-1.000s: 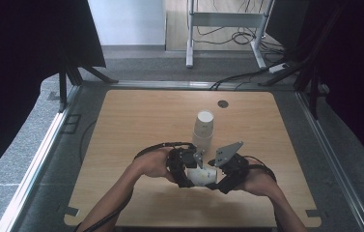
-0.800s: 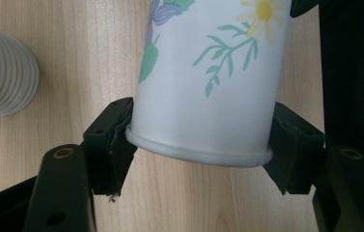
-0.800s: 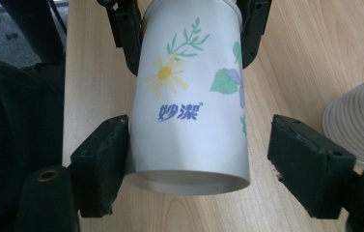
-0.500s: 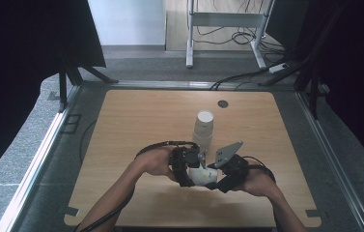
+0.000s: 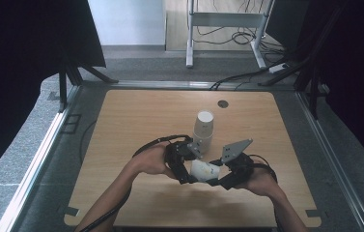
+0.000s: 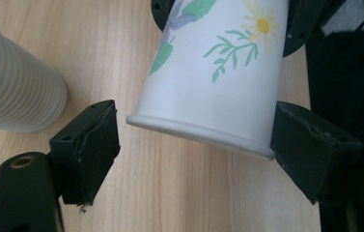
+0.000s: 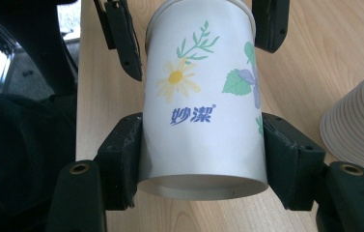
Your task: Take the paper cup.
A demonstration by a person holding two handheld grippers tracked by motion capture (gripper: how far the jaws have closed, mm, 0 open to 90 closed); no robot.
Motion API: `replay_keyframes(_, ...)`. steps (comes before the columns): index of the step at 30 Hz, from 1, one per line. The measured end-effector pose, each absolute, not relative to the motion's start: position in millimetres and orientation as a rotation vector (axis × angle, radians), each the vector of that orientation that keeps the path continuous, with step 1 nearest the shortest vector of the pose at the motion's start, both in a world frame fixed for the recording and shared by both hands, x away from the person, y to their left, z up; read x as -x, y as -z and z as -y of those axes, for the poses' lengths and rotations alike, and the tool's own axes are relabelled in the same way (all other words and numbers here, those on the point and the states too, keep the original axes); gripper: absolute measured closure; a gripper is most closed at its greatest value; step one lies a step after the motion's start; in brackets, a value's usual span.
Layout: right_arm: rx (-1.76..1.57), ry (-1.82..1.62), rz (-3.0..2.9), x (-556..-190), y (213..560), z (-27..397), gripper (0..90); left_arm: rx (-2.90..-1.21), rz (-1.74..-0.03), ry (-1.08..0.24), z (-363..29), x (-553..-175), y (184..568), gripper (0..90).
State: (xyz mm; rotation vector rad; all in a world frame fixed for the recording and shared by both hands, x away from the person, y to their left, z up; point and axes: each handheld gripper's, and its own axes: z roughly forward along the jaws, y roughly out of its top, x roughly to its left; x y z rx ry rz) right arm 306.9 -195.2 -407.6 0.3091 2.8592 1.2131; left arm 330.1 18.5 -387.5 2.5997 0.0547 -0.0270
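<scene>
We have the left gripper (image 5: 185, 162) with its jaws standing apart around the rim end of the flowered paper cup (image 5: 203, 170); they have just been opening, and in the left gripper view one pad (image 6: 95, 140) is clear of the rim while the other sits right beside it. Just beyond this gripper stands the stack of ribbed cups (image 5: 202, 130), upright on the table (image 5: 121, 125). To the right, our right gripper (image 5: 220, 175) is clamped on the base end of the cup, both pads pressing its wall. We judge this a hand-over from left to right, nearly done. Next we should draw the left gripper back off the rim without nudging the stack.
</scene>
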Motion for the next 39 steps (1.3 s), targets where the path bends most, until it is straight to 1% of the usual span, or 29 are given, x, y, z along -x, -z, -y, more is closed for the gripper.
replay_keyframes(6, -0.316, -1.32, -2.815, -309, 409, 204, 36.7, -2.507, -0.067, 0.014, -28, -330, 385, 16.1)
replay_keyframes(17, -0.269, -1.418, -2.732, -306, 410, 213, 36.7, -2.37, -0.098, -0.01, -45, -327, 383, 16.7)
replay_keyframes(34, -0.206, -1.572, -2.646, -307, 419, 219, 36.7, -2.305, -0.075, 0.022, -47, -327, 392, 18.7)
replay_keyframes(39, -0.192, -1.583, -2.638, -306, 420, 219, 36.7, -2.287, -0.063, 0.047, -47, -328, 394, 21.4)
